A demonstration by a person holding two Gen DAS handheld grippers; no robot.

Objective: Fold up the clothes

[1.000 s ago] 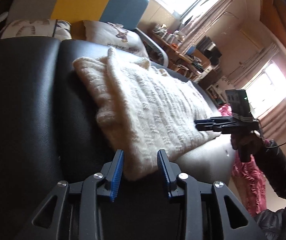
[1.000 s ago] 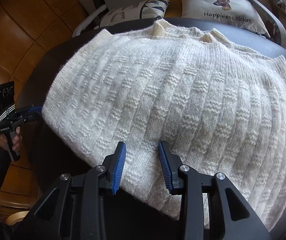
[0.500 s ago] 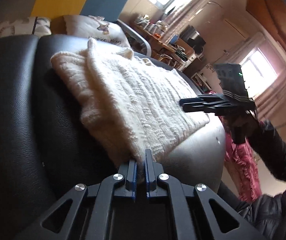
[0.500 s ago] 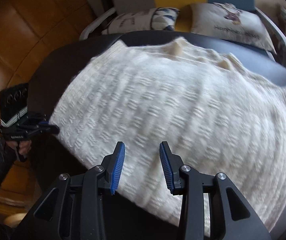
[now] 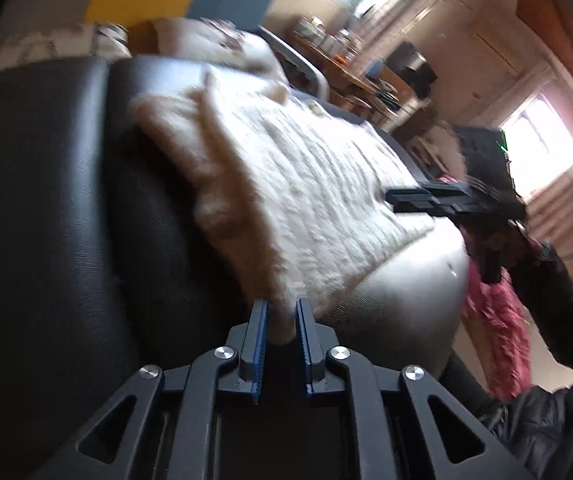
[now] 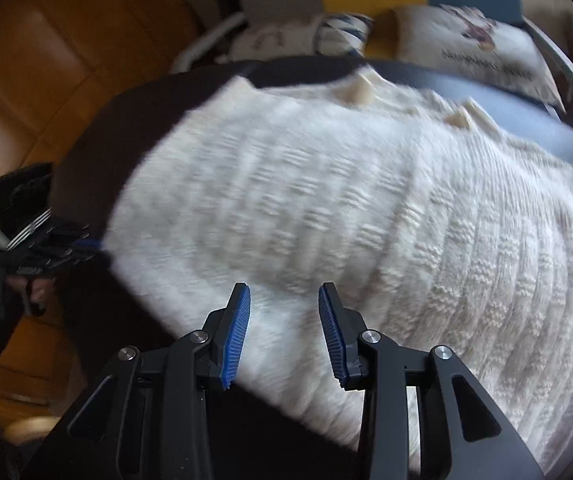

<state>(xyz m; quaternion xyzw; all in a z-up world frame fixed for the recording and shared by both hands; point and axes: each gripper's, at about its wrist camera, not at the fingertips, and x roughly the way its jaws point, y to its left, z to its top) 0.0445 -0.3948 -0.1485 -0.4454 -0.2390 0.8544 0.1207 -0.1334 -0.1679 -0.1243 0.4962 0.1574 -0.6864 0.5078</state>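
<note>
Since a second ago, left gripper (image 5: 280, 322) was closed onto the white knit sweater (image 5: 306, 184) corner; jaws now easing apart, corner pinched between. Right gripper (image 6: 284, 330) is spread above the hem. Step: corner pickup. Next, right-side pinch is needed, then lift-over.

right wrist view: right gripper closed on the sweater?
No: the right gripper has its blue pads wide apart above the white knit sweater, with nothing pinched between them.

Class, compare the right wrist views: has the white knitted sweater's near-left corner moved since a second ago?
Yes. The sweater corner has pulled inward, away from the dark cushion edge, uncovering more of it. The left tool grips that corner.
</note>
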